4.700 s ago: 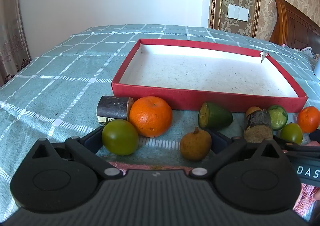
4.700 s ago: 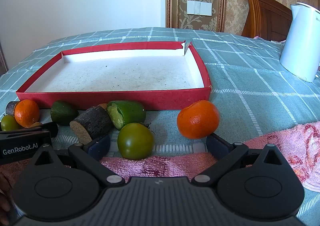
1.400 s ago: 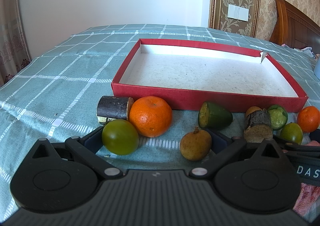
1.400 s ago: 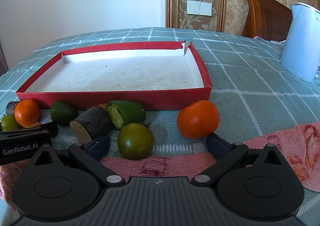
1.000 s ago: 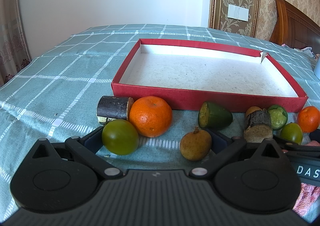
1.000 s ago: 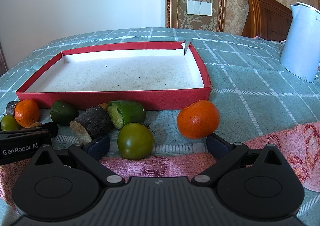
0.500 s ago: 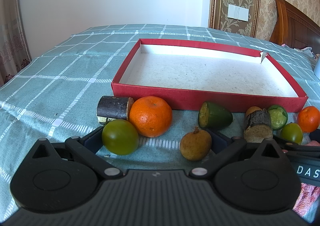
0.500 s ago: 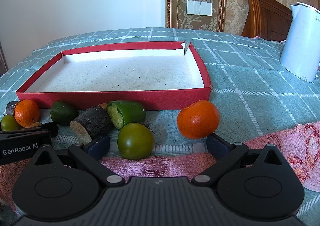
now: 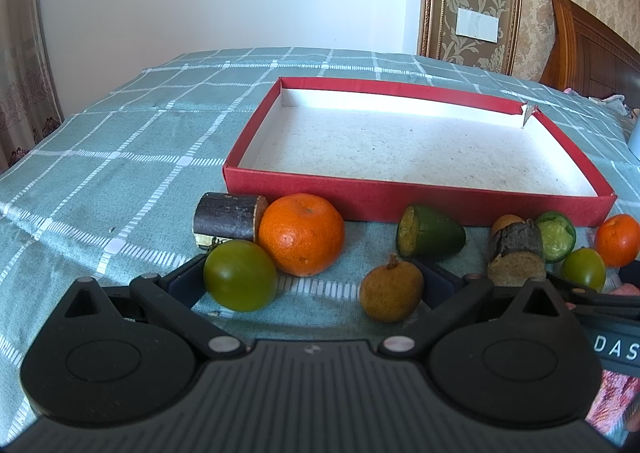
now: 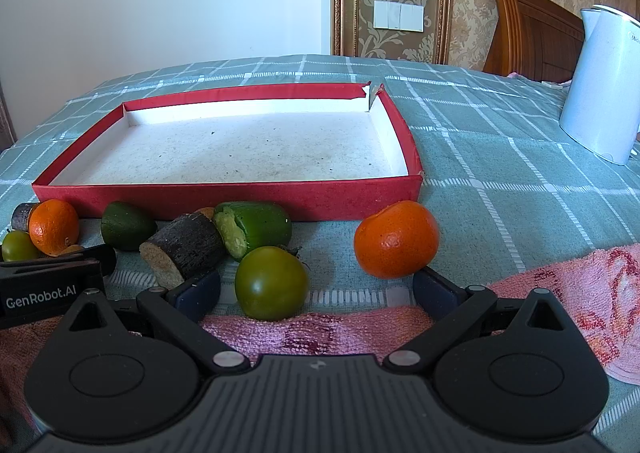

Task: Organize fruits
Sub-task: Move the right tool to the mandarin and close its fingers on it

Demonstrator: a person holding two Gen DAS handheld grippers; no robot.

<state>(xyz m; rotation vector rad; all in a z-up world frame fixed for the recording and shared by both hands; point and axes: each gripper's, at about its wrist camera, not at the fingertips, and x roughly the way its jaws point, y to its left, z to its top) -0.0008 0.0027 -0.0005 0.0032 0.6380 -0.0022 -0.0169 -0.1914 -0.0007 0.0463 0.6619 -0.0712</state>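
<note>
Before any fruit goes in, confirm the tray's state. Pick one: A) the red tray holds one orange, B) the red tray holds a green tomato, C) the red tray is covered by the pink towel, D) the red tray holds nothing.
D: the red tray shows only its bare speckled floor, while the orange and green tomato lie on the cloth in front of it.

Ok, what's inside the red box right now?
Nothing: the red box shows only its bare speckled white floor. Its near wall hides a thin strip of floor just behind it. All fruit lies outside, in front.
</note>
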